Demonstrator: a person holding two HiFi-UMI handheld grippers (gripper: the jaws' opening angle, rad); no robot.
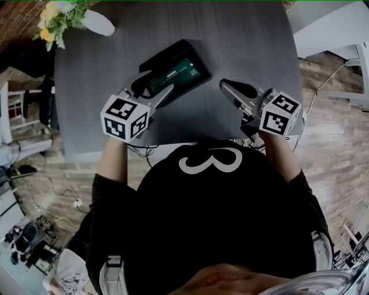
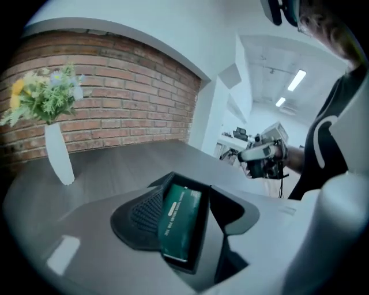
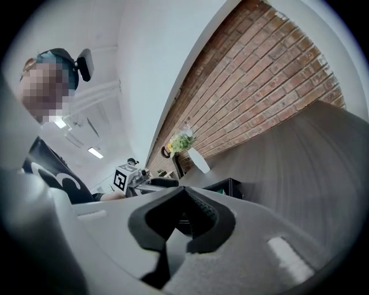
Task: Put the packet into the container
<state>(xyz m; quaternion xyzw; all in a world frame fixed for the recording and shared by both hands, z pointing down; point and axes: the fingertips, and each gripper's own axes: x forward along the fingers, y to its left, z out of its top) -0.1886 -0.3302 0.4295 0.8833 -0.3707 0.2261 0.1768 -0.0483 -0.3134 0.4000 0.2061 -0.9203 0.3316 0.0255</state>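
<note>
A dark grey table (image 1: 253,46) fills the upper part of the head view. A wooden floor (image 1: 334,144) runs round it, and a brick wall (image 2: 115,98) stands behind it in the left gripper view. The person leans over the near edge in a black shirt (image 1: 219,230), with one tool in each hand.

A shallow black container (image 1: 173,50) lies left of centre on the table, set at a slant. The left gripper (image 1: 151,86) reaches over the container's near end. Its jaws stand moderately apart, one on each side of that end, and its own view shows the container between them. Whether the left pad touches anything there cannot be told.

The right gripper (image 1: 230,87) hovers over bare table, well to the right of the container. Its jaws are closed tip to tip and hold nothing.

A white vase (image 1: 98,23) with yellow flowers (image 1: 57,17) stands at the table's far left corner.

The green packet (image 1: 180,72) already lies inside the container, lengthwise along it, with its near end towards the left gripper's jaws.
</note>
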